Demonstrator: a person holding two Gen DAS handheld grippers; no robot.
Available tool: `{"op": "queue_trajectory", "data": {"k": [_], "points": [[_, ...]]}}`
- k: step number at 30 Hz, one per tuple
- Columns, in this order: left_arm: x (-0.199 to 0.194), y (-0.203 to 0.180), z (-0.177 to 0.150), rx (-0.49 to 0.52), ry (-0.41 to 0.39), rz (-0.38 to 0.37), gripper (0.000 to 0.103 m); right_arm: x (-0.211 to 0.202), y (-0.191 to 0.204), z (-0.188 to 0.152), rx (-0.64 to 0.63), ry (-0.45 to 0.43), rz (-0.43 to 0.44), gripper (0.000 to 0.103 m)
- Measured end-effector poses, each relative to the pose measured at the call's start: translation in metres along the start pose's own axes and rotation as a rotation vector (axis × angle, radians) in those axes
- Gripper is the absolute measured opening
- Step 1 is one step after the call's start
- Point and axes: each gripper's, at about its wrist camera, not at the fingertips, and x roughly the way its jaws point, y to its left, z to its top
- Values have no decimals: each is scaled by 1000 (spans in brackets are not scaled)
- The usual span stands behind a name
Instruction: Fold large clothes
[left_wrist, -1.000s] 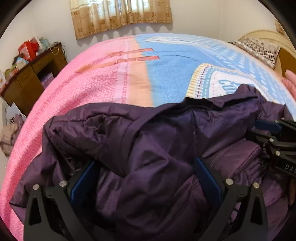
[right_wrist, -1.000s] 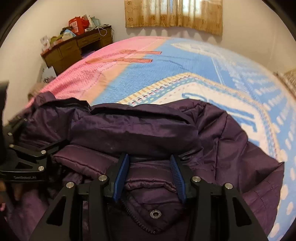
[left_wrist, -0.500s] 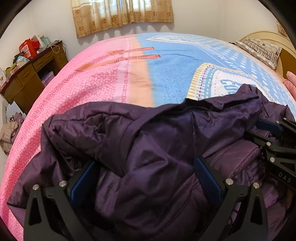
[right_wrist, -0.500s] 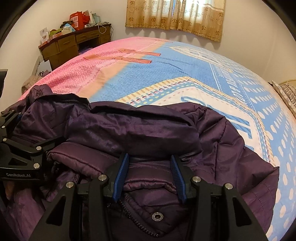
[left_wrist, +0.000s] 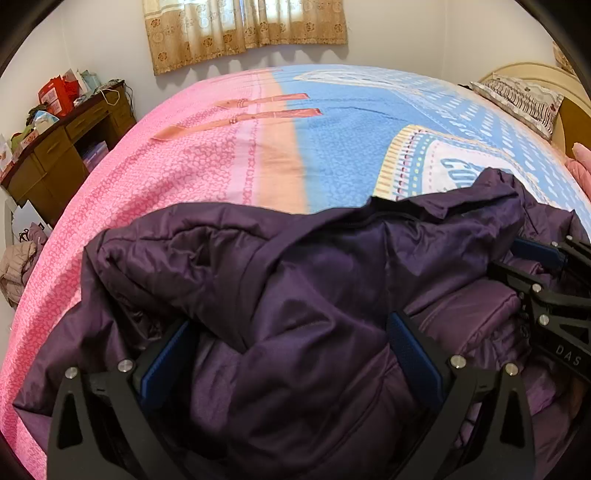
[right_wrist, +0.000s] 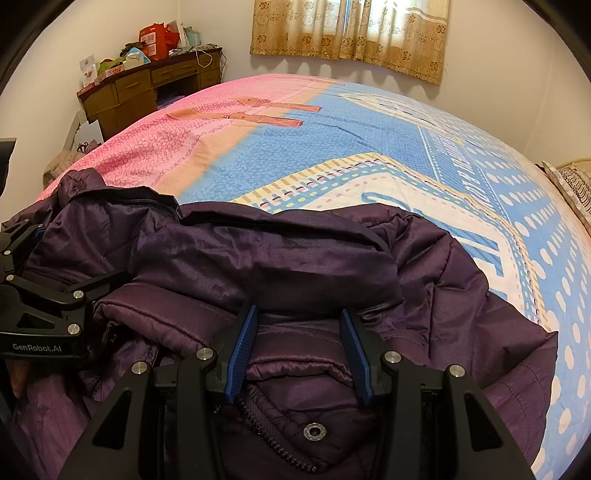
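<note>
My left gripper (left_wrist: 291, 350) stands wide open over a bunched purple jacket (left_wrist: 295, 295) on the pink-and-blue bedspread (left_wrist: 258, 147), while my right gripper (right_wrist: 301, 354) pinches a padded fold beside the zipper (right_wrist: 266, 424).

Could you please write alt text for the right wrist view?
A crumpled purple jacket lies on a pink-and-blue bedspread, its padded fabric between the right gripper's parted blue pads. The left gripper reaches in from the left.

Black tongs (right_wrist: 300, 349), blue ribbed pads (right_wrist: 242, 350), silver screws, "GenRobot.AI" mark.
</note>
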Motion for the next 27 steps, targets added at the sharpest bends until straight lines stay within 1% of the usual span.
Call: {"op": "queue_trajectory", "data": {"k": [13, 14, 16, 17, 18, 19, 20, 21, 22, 23, 24, 25, 26, 27], "points": [[0, -1, 0, 3, -1, 8, 103, 0, 0, 1, -7, 5, 0, 48], [0, -1, 1, 1, 0, 8, 103, -1, -1, 3, -6, 10, 9, 47], [-2, 3, 4, -17, 19, -15, 103, -11, -12, 9, -3, 39, 55, 49], [-7, 6, 7, -27, 26, -13, 103, -25, -21, 11, 24, 35, 68, 50], [-20, 9, 10, -49, 16, 13, 100, -46, -34, 10, 67, 7, 77, 56], [-36, 13, 12, -78, -11, 13, 99, -64, -45, 8, 93, -17, 81, 61], [-59, 21, 13, -118, -57, -22, 99, -85, -57, 3, 109, -43, 85, 69], [-90, 29, 9, -150, -106, -73, 99, -111, -73, -6, 121, -76, 95, 71], [-106, 34, 5, -160, -130, -94, 100, -130, -85, -16, 130, -89, 108, 72], [-137, 43, -7, -171, -172, -123, 102, -156, -99, -35, 144, -93, 124, 72], [-163, 49, -22, -164, -198, -133, 103, -170, -108, -48, 158, -93, 130, 73], [-184, 55, -39, -152, -206, -128, 103, -188, -118, -70, 181, -86, 134, 74], [-197, 58, -52, -149, -209, -126, 103, -202, -126, -93, 202, -73, 139, 76], [-218, 66, -81, -150, -216, -146, 103, -217, -134, -125, 233, -48, 154, 77]]}}
